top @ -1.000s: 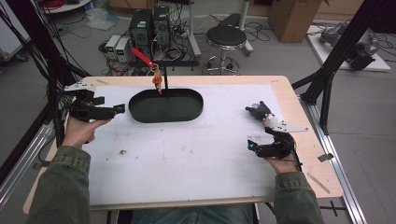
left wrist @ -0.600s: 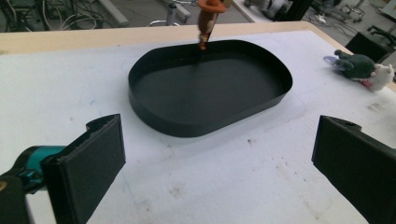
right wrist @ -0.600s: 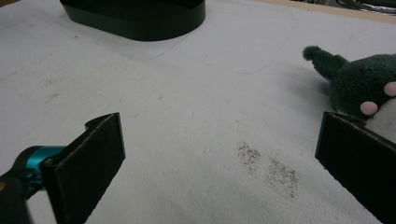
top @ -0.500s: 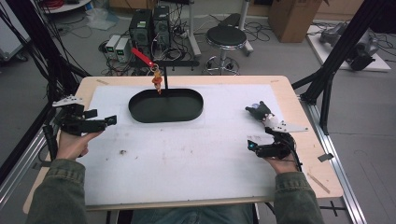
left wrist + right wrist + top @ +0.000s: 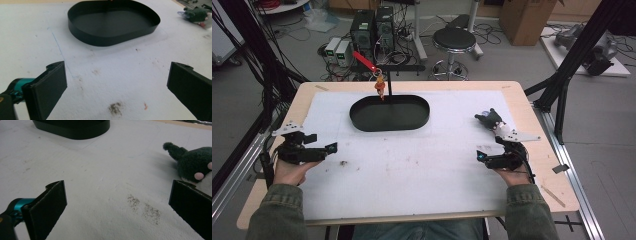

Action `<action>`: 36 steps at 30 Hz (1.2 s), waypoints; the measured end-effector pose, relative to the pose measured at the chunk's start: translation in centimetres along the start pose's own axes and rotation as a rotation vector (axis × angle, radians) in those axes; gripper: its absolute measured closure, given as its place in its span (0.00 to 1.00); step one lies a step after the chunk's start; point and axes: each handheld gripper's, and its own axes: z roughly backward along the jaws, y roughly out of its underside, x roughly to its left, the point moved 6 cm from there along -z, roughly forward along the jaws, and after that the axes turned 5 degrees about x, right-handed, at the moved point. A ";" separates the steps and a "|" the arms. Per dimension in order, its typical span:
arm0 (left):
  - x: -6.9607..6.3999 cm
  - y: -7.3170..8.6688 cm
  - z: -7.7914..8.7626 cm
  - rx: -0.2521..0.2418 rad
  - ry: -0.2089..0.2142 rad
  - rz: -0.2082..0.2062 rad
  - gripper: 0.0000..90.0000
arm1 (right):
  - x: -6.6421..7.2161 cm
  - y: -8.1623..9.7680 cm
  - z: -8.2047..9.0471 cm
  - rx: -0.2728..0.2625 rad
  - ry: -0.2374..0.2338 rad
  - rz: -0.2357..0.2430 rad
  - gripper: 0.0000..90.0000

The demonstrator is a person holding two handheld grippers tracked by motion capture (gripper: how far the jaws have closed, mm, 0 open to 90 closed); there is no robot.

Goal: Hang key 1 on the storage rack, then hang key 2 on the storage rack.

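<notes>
1. So, left gripper (image 5: 331, 148): jaws wide apart, holding nothing, parked low at the mat's left edge, aimed twd the black tray (image 5: 362, 120) — prob. just standby.
2. Right gripper (image 5: 480, 156): also gaping, empty, w/ the dark green plush toy (image 5: 192, 163) just beside its right jaw, ready for a grab.
3. Toy lies on the white mat (image 5: 422, 165), well apart from tray.

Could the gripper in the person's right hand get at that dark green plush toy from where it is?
Probably yes. The right gripper has its jaws wide apart, and the dark green plush toy lies just ahead, with bare white mat between them and nothing in the way.
</notes>
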 end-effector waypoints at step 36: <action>0.1 5.7 0.5 0.084 0.069 -0.020 0.03 | -8.1 -3.9 -1.6 0.161 0.148 -0.108 0.01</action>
